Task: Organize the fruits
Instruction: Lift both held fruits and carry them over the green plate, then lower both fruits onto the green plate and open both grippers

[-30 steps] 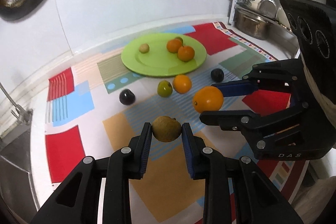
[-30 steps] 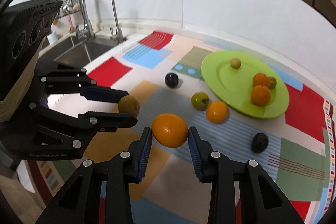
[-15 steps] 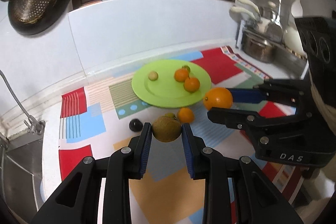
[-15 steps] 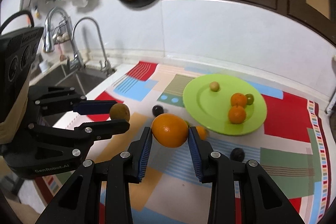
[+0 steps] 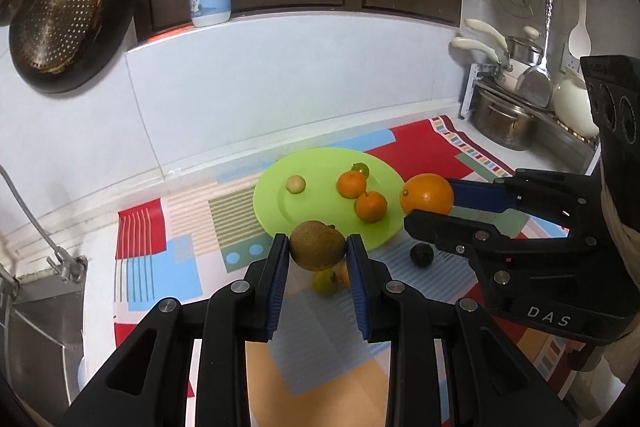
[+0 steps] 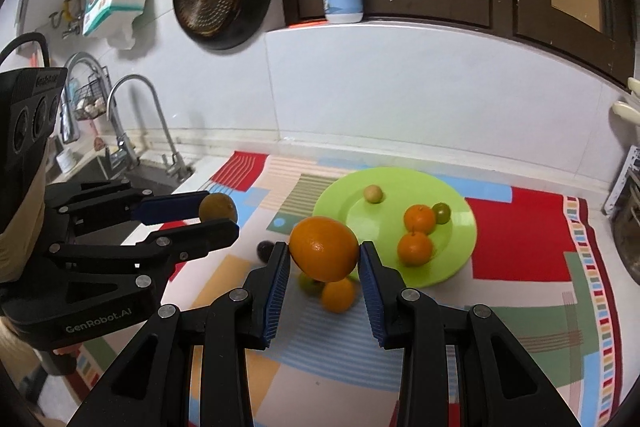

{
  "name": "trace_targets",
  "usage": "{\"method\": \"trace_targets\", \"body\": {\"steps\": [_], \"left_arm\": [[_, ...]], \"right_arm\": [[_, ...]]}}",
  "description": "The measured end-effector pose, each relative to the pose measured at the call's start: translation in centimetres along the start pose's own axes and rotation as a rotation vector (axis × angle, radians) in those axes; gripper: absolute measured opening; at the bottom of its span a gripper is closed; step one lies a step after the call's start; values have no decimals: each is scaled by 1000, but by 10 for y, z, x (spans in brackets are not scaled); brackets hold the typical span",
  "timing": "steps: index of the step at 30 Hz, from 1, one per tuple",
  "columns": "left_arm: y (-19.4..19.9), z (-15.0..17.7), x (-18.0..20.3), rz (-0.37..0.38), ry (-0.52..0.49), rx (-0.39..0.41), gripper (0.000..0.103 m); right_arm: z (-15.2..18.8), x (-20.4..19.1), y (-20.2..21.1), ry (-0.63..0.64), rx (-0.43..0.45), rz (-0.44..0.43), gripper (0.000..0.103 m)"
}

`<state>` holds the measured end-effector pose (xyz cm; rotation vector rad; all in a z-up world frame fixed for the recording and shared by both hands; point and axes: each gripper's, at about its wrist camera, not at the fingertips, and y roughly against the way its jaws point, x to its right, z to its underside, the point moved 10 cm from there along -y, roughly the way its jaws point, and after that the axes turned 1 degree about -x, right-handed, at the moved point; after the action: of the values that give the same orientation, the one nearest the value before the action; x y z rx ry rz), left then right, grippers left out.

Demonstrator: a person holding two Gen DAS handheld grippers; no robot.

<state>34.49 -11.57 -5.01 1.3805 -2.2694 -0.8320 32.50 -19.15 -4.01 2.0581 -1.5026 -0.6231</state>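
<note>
Gripping a brown fruit (image 5: 317, 245), the left gripper (image 5: 318, 255) holds it aloft near the green plate (image 5: 276, 203). The right gripper (image 6: 324, 259) clamps an orange (image 6: 324, 248) likewise, both apparently staged for placing on it.

We see a lime-green plate (image 6: 460, 247), a bright orange (image 6: 324, 247), a brown-green kiwi (image 5: 317, 245), blue pads (image 5: 279, 283) on black grippers, and a mat (image 6: 520, 231) patchworked red, blue, tan with stripes.

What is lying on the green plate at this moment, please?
On the green plate lie two mandarins, a small green fruit and a pale round one. The held orange hides its near edge.
</note>
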Motion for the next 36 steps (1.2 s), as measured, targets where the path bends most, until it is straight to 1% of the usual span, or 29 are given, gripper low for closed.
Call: {"method": "trace_targets", "body": {"steps": [9,13,15,20,26,33,34,36], "left_arm": [[-24,-29,-2,19,31,-5,29],[-35,-41,-3,33,42,-4,29],[-40,-48,-4,24,34,-1,29],[-57,-62,-7,31,43,-9,29],[-78,-76,-9,34,34,-18,29],[-108,-87,-10,42,17,-33,29],[-113,-87,-10,43,17,-37,29],[-122,-88,-11,50,21,-42,29]], "right_arm": [[-22,23,-8,-18,13,43,36],[-32,32,-15,-4,14,72,36],[-36,38,-20,-3,11,76,36],[-47,49,-32,-8,0,82,36],[-58,66,-53,-25,-31,81,36],[-59,86,-82,-51,-82,83,36],[-64,87,-87,-44,-44,74,36],[-63,92,-96,-43,-58,77,36]]}}
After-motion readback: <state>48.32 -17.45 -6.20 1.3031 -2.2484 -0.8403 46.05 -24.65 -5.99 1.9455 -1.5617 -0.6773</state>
